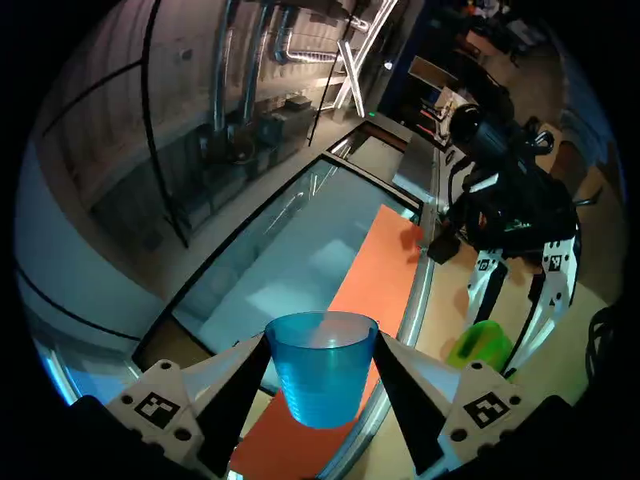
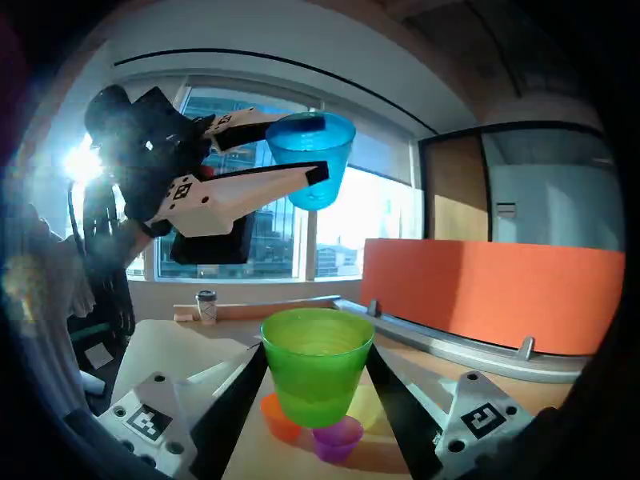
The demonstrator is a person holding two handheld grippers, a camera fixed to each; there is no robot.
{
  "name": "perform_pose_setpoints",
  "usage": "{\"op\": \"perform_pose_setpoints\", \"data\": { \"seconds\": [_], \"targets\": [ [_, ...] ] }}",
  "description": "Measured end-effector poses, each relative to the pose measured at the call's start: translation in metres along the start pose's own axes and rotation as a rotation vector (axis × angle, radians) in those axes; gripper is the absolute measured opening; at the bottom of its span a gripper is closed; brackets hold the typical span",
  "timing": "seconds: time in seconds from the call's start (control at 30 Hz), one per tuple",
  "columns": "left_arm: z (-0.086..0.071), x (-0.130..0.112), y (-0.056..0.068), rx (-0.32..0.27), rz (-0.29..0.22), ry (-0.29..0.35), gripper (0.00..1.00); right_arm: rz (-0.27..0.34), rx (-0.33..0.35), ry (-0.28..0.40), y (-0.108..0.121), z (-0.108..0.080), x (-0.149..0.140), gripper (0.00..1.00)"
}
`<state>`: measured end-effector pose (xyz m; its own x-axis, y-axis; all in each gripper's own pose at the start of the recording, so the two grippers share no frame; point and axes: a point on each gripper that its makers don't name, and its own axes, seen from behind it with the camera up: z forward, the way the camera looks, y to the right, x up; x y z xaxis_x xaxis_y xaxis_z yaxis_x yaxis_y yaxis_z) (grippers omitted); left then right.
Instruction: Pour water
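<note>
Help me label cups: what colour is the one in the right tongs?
The cup is green, clearest in the right gripper view.

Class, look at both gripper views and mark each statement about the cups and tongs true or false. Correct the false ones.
1. The left tongs grip a blue cup. True.
2. The right tongs hold a red cup. False: they hold a green cup.
3. In the right gripper view, the blue cup is held higher than the green cup. True.
4. The blue cup is turned upside down. False: its mouth faces up.
5. An orange cup and a purple cup sit on the table. True.
</note>
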<state>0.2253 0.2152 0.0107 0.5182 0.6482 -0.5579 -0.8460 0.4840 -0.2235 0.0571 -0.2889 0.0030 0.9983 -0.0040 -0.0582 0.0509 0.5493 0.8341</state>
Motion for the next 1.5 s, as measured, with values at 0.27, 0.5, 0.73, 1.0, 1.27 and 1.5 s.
{"op": "perform_pose_setpoints", "data": {
  "seconds": [0.27, 0.5, 0.73, 1.0, 1.27, 1.5],
  "targets": [
    [0.000, -0.004, -0.004, -0.003, -0.228, -0.011, 0.87, 0.004, -0.010, 0.004, 0.005, -0.004, 0.000, 0.89],
    [0.001, -0.013, -0.008, 0.001, -0.408, -0.034, 0.87, 0.005, -0.017, 0.005, 0.007, -0.006, 0.000, 0.89],
    [-0.001, -0.020, -0.009, -0.005, -0.546, -0.049, 0.87, 0.006, -0.022, 0.007, 0.007, -0.007, 0.003, 0.89],
    [-0.002, -0.026, -0.010, -0.004, -0.688, -0.057, 0.87, 0.004, -0.026, 0.007, 0.006, -0.009, 0.004, 0.89],
    [0.001, -0.030, -0.012, -0.011, -0.866, -0.057, 0.87, 0.003, -0.029, 0.007, 0.006, -0.010, 0.006, 0.89],
    [0.001, -0.040, -0.014, -0.012, -1.005, -0.063, 0.87, -0.001, -0.031, 0.006, 0.005, -0.011, 0.007, 0.89]
  ]
}}
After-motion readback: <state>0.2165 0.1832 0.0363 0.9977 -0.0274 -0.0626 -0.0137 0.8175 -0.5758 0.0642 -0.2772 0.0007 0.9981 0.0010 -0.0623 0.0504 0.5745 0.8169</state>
